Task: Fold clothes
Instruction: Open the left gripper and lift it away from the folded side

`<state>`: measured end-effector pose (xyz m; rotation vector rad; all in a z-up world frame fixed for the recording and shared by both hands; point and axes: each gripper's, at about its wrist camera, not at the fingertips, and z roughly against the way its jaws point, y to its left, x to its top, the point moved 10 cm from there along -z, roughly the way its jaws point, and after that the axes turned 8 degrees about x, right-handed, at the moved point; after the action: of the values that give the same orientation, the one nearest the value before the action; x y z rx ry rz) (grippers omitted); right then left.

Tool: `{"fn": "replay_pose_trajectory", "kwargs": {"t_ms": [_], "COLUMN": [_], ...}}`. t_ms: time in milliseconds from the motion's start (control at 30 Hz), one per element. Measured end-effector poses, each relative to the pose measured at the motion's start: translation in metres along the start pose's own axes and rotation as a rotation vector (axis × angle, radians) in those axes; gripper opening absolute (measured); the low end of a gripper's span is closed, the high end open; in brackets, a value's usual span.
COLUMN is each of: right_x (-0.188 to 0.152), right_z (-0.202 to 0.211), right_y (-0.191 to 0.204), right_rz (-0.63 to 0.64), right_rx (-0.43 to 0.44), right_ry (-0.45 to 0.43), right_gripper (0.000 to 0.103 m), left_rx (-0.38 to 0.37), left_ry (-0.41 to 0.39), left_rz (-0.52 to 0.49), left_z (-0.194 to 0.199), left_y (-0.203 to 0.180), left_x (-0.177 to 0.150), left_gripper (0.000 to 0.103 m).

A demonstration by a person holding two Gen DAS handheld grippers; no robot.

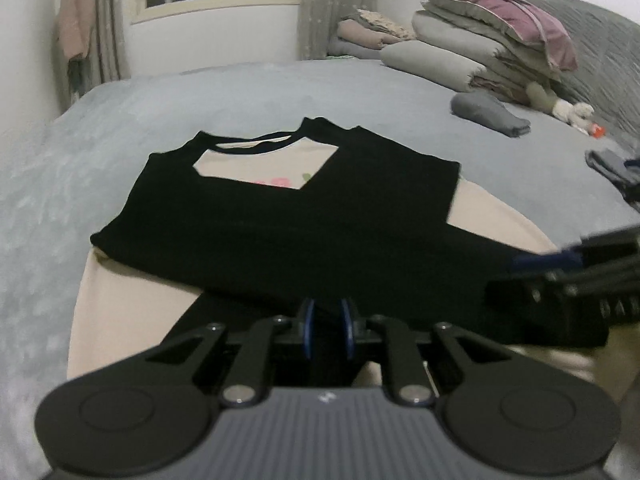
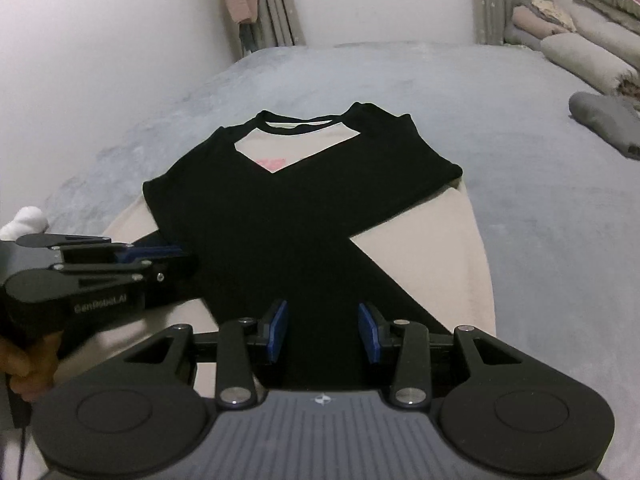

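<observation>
Cream shirt [image 2: 432, 248], black sleeves [image 2: 304, 208] crossed over its front.

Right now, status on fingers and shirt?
Left gripper nearly closed, empty. Right gripper open, empty. Shirt flat on bed, sleeves crossed. Nothing blocking.

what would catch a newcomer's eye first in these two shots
The cream shirt with black sleeves lies flat mid-bed, both sleeves crossed over its chest in a bold X. The right gripper hovers open at its near hem, the left gripper beside it. A pillow stack rises at the bed's far right.
</observation>
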<state>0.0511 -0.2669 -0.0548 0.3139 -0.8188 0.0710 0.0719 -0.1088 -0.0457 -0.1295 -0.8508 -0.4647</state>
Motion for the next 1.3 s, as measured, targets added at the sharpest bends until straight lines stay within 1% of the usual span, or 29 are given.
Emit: {"fn": "replay_pose_trajectory", "kwargs": {"t_ms": [67, 167, 267, 300, 333, 433, 467, 567, 600, 633, 700, 733, 800, 867, 933, 967, 1067, 1133, 1167, 1300], "right_x": [0.002, 0.004, 0.010, 0.012, 0.014, 0.024, 0.029, 0.038, 0.034, 0.028, 0.021, 0.021, 0.026, 0.033, 0.030, 0.028, 0.033, 0.039, 0.042, 0.042], "right_z": [0.002, 0.004, 0.006, 0.006, 0.005, -0.008, -0.015, -0.037, -0.045, -0.053, -0.057, -0.055, -0.047, -0.039, -0.042, -0.043, -0.038, -0.029, -0.025, -0.024], "right_y": [-0.003, -0.007, -0.007, -0.006, -0.005, 0.006, 0.013, 0.033, 0.038, 0.041, 0.047, 0.047, 0.038, 0.020, 0.000, -0.007, -0.018, -0.023, -0.025, -0.032], "right_rz": [-0.012, -0.029, -0.038, -0.036, -0.034, 0.016, 0.039, 0.088, 0.111, 0.140, 0.225, 0.228, 0.180, 0.096, 0.055, 0.056, 0.045, 0.017, 0.003, -0.017], "right_rx": [-0.007, -0.017, -0.017, -0.010, -0.002, 0.028, 0.047, 0.108, 0.108, 0.097, 0.074, 0.080, 0.101, 0.101, 0.052, 0.033, 0.006, 0.009, 0.011, -0.027], "right_ry": [-0.009, -0.023, -0.045, -0.048, -0.047, -0.029, -0.024, -0.003, 0.021, 0.047, 0.043, 0.046, 0.052, 0.027, 0.049, 0.055, 0.030, -0.007, -0.025, -0.028], "right_gripper": [0.038, 0.038, 0.038, 0.038, 0.038, 0.038, 0.038, 0.038, 0.038, 0.042, 0.043, 0.043, 0.043, 0.045, 0.044, 0.043, 0.044, 0.044, 0.045, 0.045], "left_rx": [-0.015, -0.003, -0.032, -0.051, -0.070, -0.107, -0.117, -0.158, -0.164, -0.164, -0.144, -0.131, -0.082, -0.006, 0.062, 0.072, 0.078, 0.092, 0.100, 0.112], "left_ry": [0.009, 0.008, 0.019, 0.029, 0.039, 0.056, 0.056, 0.058, 0.064, 0.076, 0.096, 0.099, 0.096, 0.094, 0.095, 0.089, 0.063, 0.042, 0.037, 0.042], "left_rz": [-0.028, -0.115, -0.142, -0.133, -0.125, -0.104, -0.080, 0.044, 0.089, 0.134, 0.228, 0.274, 0.355, 0.399, 0.431, 0.450, 0.500, 0.509, 0.514, 0.531], "left_z": [0.004, 0.010, 0.017, 0.018, 0.020, 0.022, 0.022, 0.022, 0.020, 0.018, 0.012, 0.010, 0.006, 0.001, -0.002, -0.002, 0.001, 0.004, 0.004, 0.003], "left_y": [-0.004, -0.011, -0.016, -0.016, -0.017, -0.015, -0.011, 0.013, 0.024, 0.034, 0.058, 0.070, 0.093, 0.112, 0.128, 0.134, 0.146, 0.151, 0.153, 0.156], "left_x": [-0.005, -0.012, -0.016, -0.017, -0.018, -0.017, -0.015, -0.006, -0.005, -0.005, -0.004, -0.004, -0.004, -0.005, -0.008, -0.008, -0.004, -0.002, -0.002, -0.004], "left_gripper": [0.010, 0.010, 0.010, 0.010, 0.014, 0.016, 0.016, 0.017, 0.018, 0.019, 0.019, 0.019, 0.019, 0.021, 0.021, 0.021, 0.023, 0.032, 0.034, 0.036]}}
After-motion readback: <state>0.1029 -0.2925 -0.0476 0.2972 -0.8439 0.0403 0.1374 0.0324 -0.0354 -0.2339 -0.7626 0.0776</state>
